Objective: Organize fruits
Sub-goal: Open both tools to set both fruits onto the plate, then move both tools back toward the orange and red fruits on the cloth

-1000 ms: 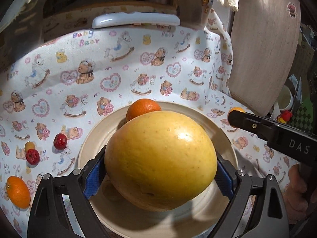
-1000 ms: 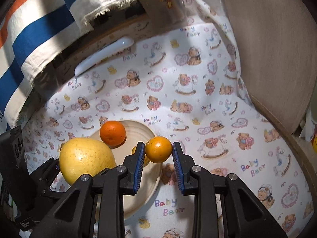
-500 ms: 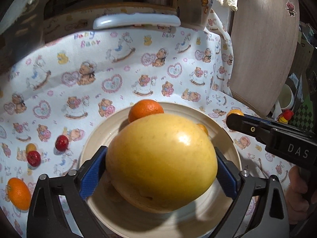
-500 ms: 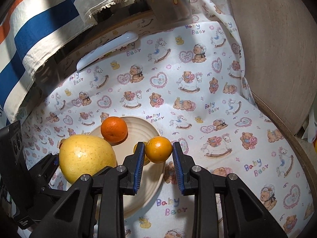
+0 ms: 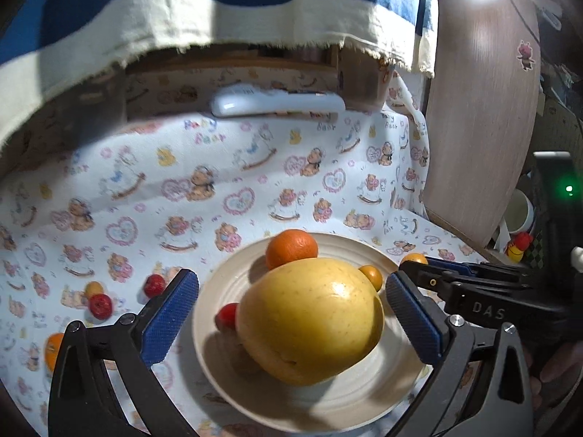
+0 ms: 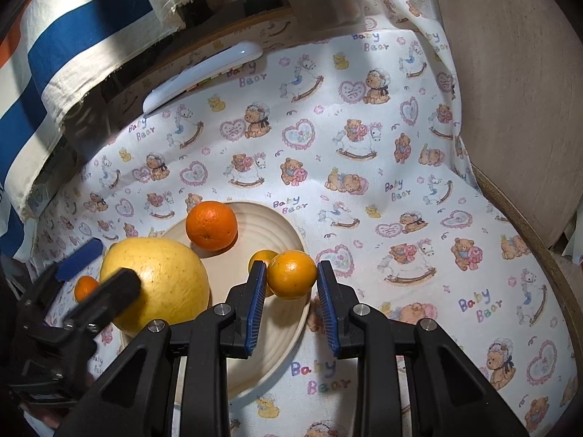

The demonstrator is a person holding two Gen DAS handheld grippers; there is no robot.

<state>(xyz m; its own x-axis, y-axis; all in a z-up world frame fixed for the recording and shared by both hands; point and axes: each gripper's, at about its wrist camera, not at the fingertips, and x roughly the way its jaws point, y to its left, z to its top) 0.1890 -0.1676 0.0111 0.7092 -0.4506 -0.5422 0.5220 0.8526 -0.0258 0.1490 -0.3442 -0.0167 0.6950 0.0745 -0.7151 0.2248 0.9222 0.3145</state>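
The left claw has just been opening and stands spread, its pads clear of the big yellow pomelo resting on the cream plate beside an orange; the right claw pinches a small orange over the plate's edge

Both grippers: black plastic frames with triangular cutouts, silver screws at finger pivots. Left gripper and right gripper have ribbed blue pads. White "DAS" lettering on the right gripper's side.
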